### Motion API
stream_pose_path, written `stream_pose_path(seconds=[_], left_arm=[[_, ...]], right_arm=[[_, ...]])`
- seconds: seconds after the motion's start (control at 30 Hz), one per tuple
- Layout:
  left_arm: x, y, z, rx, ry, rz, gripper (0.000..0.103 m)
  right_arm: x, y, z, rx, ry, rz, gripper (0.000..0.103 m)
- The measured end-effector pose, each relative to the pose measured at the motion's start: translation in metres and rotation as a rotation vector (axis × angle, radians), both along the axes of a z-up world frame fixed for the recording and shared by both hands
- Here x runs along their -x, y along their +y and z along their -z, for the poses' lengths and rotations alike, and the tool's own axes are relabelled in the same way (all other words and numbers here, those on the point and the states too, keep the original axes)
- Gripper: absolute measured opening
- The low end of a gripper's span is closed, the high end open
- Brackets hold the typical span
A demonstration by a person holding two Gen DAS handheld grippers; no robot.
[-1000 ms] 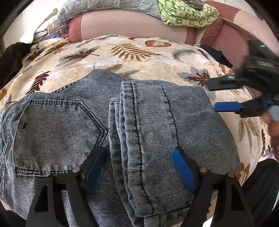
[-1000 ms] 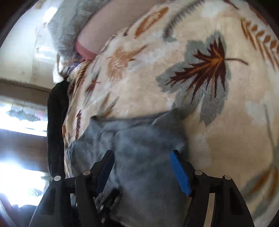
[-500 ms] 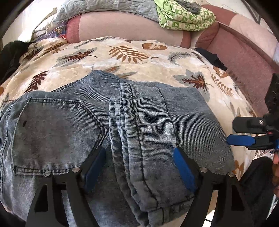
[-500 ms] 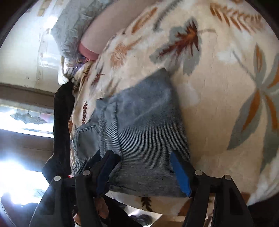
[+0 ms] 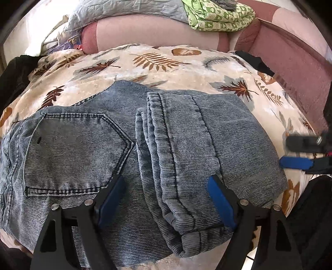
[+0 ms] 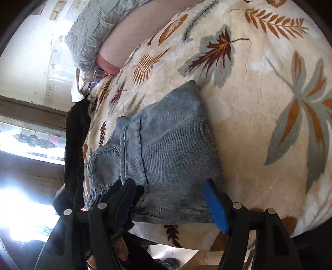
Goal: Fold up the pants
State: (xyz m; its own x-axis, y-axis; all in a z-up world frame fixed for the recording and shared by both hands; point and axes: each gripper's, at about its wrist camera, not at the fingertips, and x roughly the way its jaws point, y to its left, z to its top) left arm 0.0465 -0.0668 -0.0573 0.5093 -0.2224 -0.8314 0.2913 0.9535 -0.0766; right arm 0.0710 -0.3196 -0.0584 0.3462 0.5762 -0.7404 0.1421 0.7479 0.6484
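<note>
Denim: faded blue-grey jeans (image 5: 170, 145) lie on a cream plush blanket printed with brown and grey leaves (image 5: 166, 62), already doubled into a compact stack; back pocket faces up on the left part, leg cuffs and hems lie layered across the middle, folded edge toward the right; in the right wrist view the same bundle (image 6: 166, 149) sits near the blanket's near edge, and the blanket (image 6: 259, 93) is bare beyond it.

Left gripper (image 5: 168, 199) hangs low over the near edge of the stack; blue pads spread wide, fabric visible between them, nothing pinched. Right gripper (image 6: 174, 199) also spread, off the right end of the stack and holding nothing; seen from the left camera it (image 5: 298, 153) sits just beside the folded edge, slightly blurred.

Green patterned cloth (image 5: 217, 16) and grey quilted cover (image 5: 116, 12) rest on the pink sofa back (image 5: 149, 31) behind; not involved.

Judgement: folding looks largely done; the step in hand appears to be release and inspection after a fold. Next move, if any, calls for either one further fold of the right end over the pocket side, needing both claws to pinch the thick layered edge together, or a light press to flatten the hems; the thick denim may spring open unless all layers are taken.
</note>
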Motion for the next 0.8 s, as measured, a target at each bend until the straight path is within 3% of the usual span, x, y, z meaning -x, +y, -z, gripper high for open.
stream_pose_path(seconds=[0.07, 0.23, 0.33, 0.57, 0.8], left_arm=[[0.002, -0.001, 0.001, -0.007, -0.005, 0.002, 0.083], [0.004, -0.001, 0.000, -0.006, -0.009, 0.004, 0.083], [0.004, -0.002, 0.000, -0.011, -0.011, 0.002, 0.084], [0.003, -0.001, 0.000, -0.009, -0.008, -0.002, 0.084], [0.004, 0.004, -0.010, 0.037, -0.007, -0.046, 0.084]], right_arm=[[0.000, -0.001, 0.011, -0.023, 0.011, 0.005, 0.071], [0.004, -0.005, -0.010, -0.049, -0.052, -0.011, 0.071], [0.001, -0.003, 0.016, -0.037, 0.006, -0.034, 0.073], [0.009, -0.019, -0.006, -0.136, -0.106, -0.047, 0.072], [0.019, -0.031, 0.007, -0.273, -0.174, -0.043, 0.073]])
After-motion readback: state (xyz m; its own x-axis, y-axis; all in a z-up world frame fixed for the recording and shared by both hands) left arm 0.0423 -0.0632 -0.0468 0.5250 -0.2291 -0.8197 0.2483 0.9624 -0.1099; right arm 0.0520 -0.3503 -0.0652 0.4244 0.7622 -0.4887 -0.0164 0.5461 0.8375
